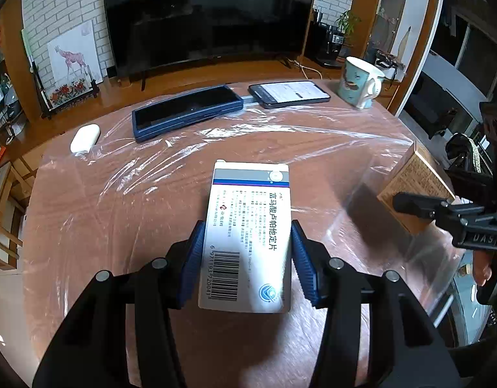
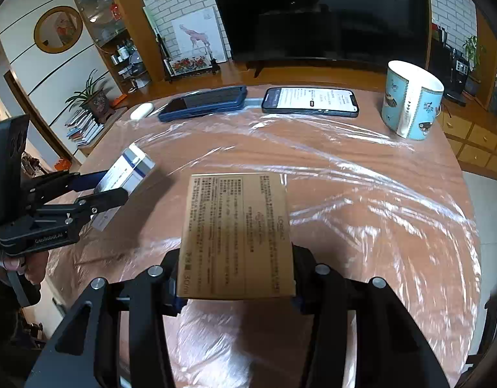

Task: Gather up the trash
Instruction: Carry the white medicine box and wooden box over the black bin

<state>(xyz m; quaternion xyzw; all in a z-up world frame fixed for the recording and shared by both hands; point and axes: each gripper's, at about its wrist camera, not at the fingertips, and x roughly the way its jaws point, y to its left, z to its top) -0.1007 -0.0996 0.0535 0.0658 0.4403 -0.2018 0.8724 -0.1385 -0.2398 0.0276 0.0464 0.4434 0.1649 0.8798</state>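
Observation:
My left gripper (image 1: 247, 258) is shut on a white medicine box (image 1: 248, 226) with a barcode and blue stripe, held above the table; the box also shows in the right wrist view (image 2: 129, 169), with the left gripper (image 2: 96, 190) around it. My right gripper (image 2: 235, 278) is shut on a gold cardboard box (image 2: 237, 236) with fine print, held above the table. That gold box shows at the right of the left wrist view (image 1: 416, 187), with the right gripper (image 1: 410, 202) on it.
The round wooden table (image 1: 151, 226) is covered in clear plastic film. At its far side lie a white earbud case (image 1: 84, 138), a dark blue case (image 1: 187, 111), a lit phone (image 1: 289, 93) and a blue mug (image 1: 360, 82). A TV (image 1: 209, 16) stands behind.

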